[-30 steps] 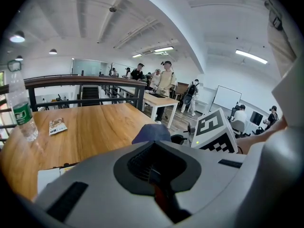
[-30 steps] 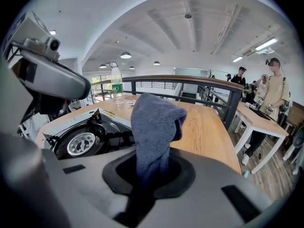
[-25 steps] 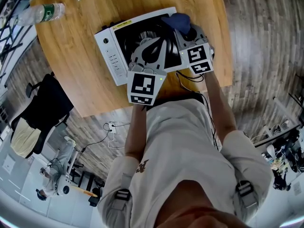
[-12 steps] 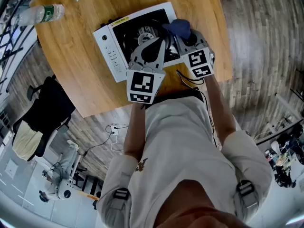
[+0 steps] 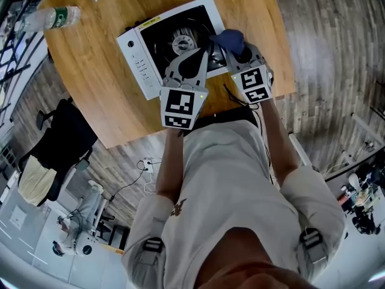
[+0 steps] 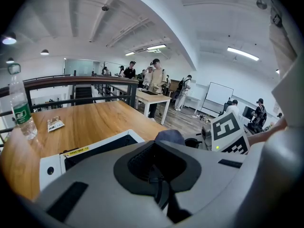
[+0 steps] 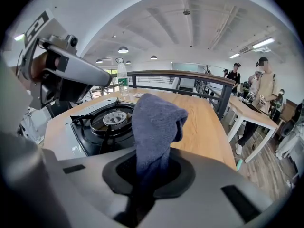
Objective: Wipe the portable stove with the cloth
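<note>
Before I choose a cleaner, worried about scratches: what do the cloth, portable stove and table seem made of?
Cloth: soft blue fabric, possibly microfibre; fuzzy nap.
Portable stove: white casing, likely painted metal; smooth.
Table: wood or wood-look laminate; visible grain.

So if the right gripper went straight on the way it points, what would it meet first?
The cloth held by the right gripper leads; past it, probably the right edge of the portable stove or the wooden table beside it. Depth is unclear.

Our wooden table [image 5: 90,95] sits on a grey plank floor [image 5: 328,35]. We see a dark railing [image 6: 80,81], a whiteboard [image 6: 221,93] farther off, and a white vaulted ceiling [image 6: 142,18].
</note>
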`<state>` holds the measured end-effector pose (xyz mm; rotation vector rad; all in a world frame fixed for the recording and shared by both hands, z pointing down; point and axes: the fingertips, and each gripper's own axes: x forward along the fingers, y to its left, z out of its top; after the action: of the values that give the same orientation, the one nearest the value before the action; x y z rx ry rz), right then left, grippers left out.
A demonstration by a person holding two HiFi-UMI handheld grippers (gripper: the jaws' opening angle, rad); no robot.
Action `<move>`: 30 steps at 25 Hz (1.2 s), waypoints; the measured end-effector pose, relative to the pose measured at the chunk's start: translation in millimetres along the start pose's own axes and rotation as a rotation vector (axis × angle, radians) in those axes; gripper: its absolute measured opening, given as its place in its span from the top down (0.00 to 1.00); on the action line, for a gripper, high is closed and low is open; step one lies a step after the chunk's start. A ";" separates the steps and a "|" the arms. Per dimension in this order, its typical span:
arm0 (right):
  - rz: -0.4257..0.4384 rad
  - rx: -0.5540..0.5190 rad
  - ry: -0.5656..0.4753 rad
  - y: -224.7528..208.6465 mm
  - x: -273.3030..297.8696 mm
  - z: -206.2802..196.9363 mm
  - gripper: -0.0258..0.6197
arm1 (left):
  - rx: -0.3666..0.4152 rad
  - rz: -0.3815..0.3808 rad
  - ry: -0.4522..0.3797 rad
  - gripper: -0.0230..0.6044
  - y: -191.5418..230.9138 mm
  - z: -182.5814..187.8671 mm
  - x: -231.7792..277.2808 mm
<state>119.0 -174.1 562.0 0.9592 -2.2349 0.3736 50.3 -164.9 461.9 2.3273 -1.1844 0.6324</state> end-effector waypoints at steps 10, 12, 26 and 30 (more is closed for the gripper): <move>-0.035 -0.061 0.096 5.8 -23.9 -36.4 0.88 | 0.003 -0.008 0.038 0.93 -17.4 -22.1 -7.8; -0.029 -0.074 0.142 7.6 -26.5 -53.3 0.88 | 0.005 -0.003 0.041 0.93 -18.3 -24.2 -8.4; 0.067 -0.165 0.152 34.0 -53.1 -68.6 0.88 | -0.020 0.074 0.057 0.93 -18.2 -31.7 -31.1; 0.062 -0.179 0.123 40.8 -60.4 -61.8 0.88 | -0.029 0.099 0.066 0.93 -11.9 -44.0 -47.5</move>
<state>148.9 -83.5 566.6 0.7544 -2.1480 0.2475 26.7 -103.7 467.0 2.2168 -1.2767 0.7159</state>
